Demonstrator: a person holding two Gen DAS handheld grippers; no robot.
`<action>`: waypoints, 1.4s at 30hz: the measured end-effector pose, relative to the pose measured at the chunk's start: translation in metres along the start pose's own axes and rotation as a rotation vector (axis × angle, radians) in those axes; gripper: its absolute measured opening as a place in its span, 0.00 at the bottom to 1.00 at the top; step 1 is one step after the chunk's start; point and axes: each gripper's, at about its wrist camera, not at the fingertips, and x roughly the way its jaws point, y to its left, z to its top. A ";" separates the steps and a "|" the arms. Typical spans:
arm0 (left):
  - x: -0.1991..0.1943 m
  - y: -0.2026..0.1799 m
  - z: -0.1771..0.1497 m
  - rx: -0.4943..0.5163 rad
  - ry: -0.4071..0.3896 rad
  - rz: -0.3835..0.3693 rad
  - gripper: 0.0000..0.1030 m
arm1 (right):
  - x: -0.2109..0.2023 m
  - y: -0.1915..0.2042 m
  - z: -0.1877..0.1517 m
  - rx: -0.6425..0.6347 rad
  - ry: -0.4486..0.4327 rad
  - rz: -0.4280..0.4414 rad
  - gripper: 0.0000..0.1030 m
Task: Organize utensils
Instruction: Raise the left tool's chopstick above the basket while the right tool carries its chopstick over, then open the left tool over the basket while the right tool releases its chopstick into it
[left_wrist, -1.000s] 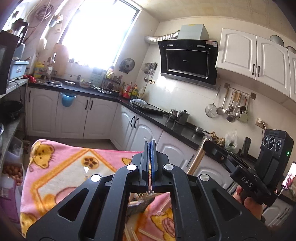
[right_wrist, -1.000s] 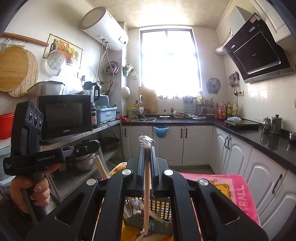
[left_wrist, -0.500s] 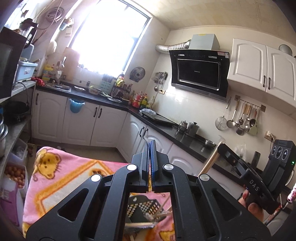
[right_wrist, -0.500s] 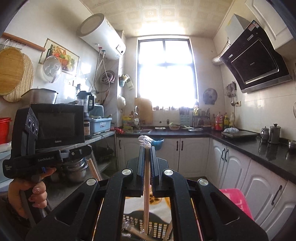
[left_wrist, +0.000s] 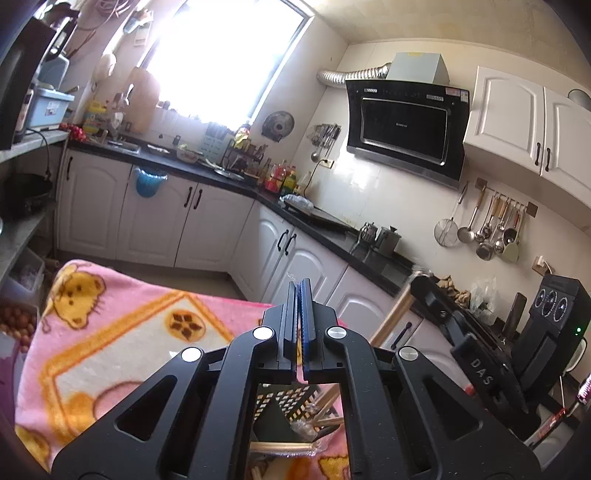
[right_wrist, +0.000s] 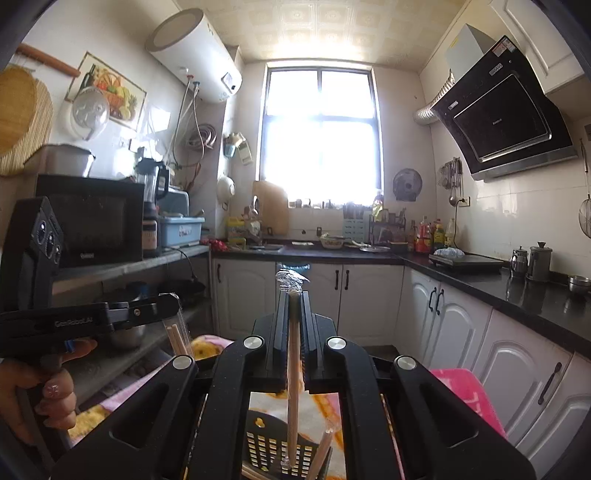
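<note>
Now | my left gripper (left_wrist: 298, 295) pinching wrapped chopsticks (right_wrist: 178, 339), held up beside basket | my right gripper (right_wrist: 293, 295) clamped on a wrapped chopstick (right_wrist: 293, 387), tip over black basket (right_wrist: 275, 448) on pink blanket (left_wrist: 92, 332) | step: loading basket | next: lower, release inside
</note>
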 end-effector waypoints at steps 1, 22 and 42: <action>0.003 0.001 -0.004 -0.002 0.008 0.001 0.00 | 0.003 0.001 -0.005 -0.002 0.007 -0.006 0.06; 0.030 0.009 -0.047 0.032 0.112 0.077 0.00 | 0.034 0.000 -0.051 0.052 0.185 -0.051 0.07; -0.005 0.013 -0.054 0.032 0.103 0.128 0.43 | 0.006 -0.008 -0.051 0.074 0.238 -0.050 0.31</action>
